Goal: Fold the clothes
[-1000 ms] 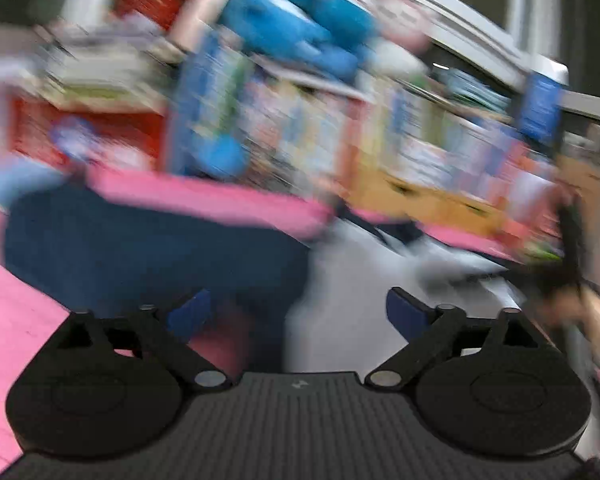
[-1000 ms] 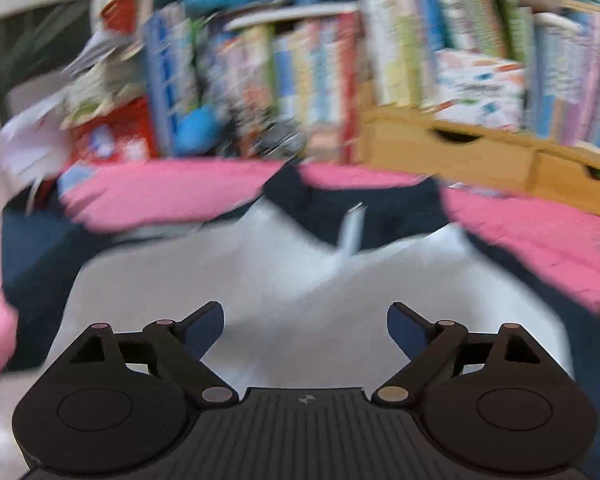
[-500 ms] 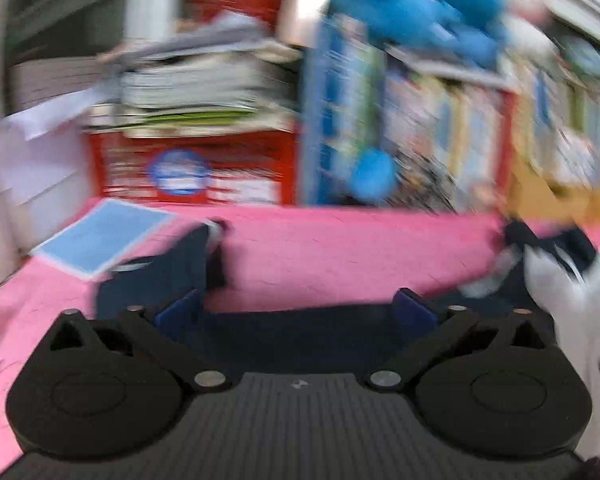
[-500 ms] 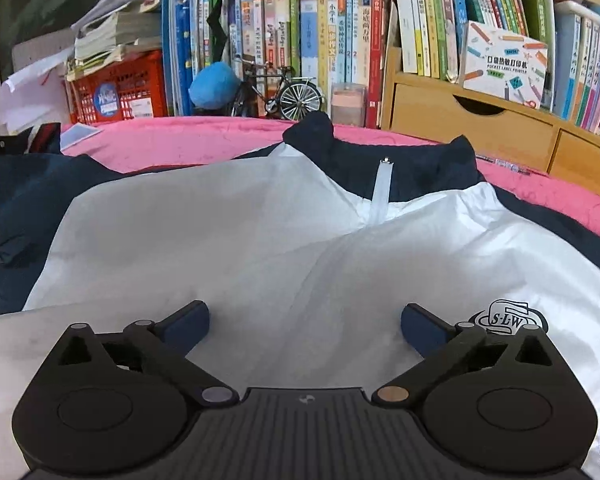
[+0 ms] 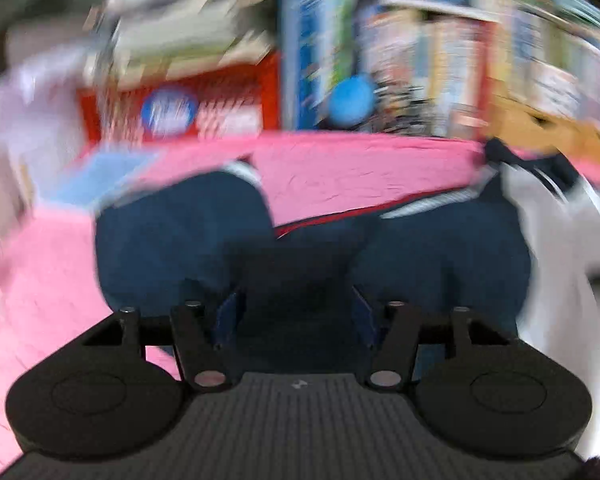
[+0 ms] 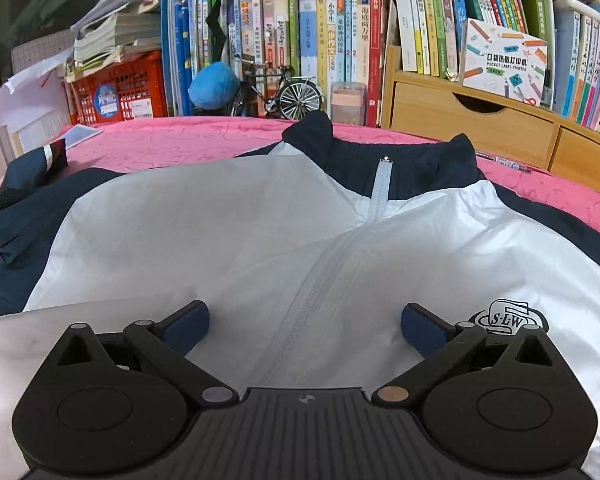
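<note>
A white and navy zip jacket (image 6: 260, 220) lies face up on the pink cover (image 6: 172, 144), collar toward the bookshelf. My right gripper (image 6: 304, 322) hovers open just above its white front, the zip (image 6: 320, 280) running between the fingers, nothing held. In the blurred left wrist view, the jacket's navy sleeve (image 5: 180, 232) lies bunched on the pink cover (image 5: 340, 176). My left gripper (image 5: 296, 320) is low over it, jaws closing, with dark sleeve fabric between the blue pads (image 5: 228, 320). I see no firm pinch. The sleeve's cuff (image 6: 52, 156) shows at the far left of the right wrist view.
A packed bookshelf (image 6: 340, 40) runs along the back. A red crate (image 6: 120, 92) with paper stacks stands at its left, wooden drawers (image 6: 472, 128) at its right. A model bicycle (image 6: 284, 92) and a blue booklet (image 6: 80, 134) sit near the cover's far edge.
The left gripper swung left from the jacket body to the navy sleeve, dropped closer, and its jaws narrowed around the fabric. The right gripper sank slightly, then held still and open.
</note>
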A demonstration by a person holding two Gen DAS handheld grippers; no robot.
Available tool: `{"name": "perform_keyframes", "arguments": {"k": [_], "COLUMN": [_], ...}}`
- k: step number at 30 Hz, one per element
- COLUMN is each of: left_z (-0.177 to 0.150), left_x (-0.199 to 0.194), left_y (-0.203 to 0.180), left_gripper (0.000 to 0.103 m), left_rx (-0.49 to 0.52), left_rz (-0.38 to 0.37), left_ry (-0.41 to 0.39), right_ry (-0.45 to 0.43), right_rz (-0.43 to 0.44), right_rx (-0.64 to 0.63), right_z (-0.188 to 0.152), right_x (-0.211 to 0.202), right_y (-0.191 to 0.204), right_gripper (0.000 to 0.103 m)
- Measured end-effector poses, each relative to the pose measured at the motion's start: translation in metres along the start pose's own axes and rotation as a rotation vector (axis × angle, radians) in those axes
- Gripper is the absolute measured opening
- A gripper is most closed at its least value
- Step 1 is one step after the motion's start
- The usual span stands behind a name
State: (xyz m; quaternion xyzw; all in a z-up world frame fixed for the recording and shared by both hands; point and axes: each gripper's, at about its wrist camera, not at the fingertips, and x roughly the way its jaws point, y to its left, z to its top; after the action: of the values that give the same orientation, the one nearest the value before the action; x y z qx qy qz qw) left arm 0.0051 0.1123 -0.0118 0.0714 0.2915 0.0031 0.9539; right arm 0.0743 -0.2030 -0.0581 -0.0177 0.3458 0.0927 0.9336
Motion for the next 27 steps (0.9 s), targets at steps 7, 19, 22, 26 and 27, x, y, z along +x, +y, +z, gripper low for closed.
{"name": "perform_keyframes", "arguments": {"k": [7, 19, 22, 26, 27], "left_z": [-0.022, 0.006, 0.02, 0.014, 0.009], "left_x": [-0.025, 0.081, 0.092, 0.094, 0.092], "left_y": [-0.045, -0.072, -0.014, 0.041, 0.055], "left_gripper": [0.079, 0.043, 0.043, 0.032, 0.033], "left_rx": [0.392, 0.411, 0.168, 0.082, 0.051], "left_rz": [-0.012, 0.372, 0.438, 0.65, 0.662], "left_ry": [-0.058, -0.088, -0.015, 0.074, 0.106], "right_ry": [0.001, 0.001, 0.001, 0.002, 0.002], "right_rz": [0.0, 0.0, 0.001, 0.002, 0.003], "right_rx": [0.0, -0.001, -0.001, 0.0, -0.001], "right_z": [0.0, 0.0, 0.0, 0.001, 0.001], "right_x": [0.0, 0.0, 0.0, 0.0, 0.0], "right_y": [0.0, 0.0, 0.0, 0.0, 0.0], "right_gripper": [0.103, 0.103, 0.103, 0.103, 0.103]}}
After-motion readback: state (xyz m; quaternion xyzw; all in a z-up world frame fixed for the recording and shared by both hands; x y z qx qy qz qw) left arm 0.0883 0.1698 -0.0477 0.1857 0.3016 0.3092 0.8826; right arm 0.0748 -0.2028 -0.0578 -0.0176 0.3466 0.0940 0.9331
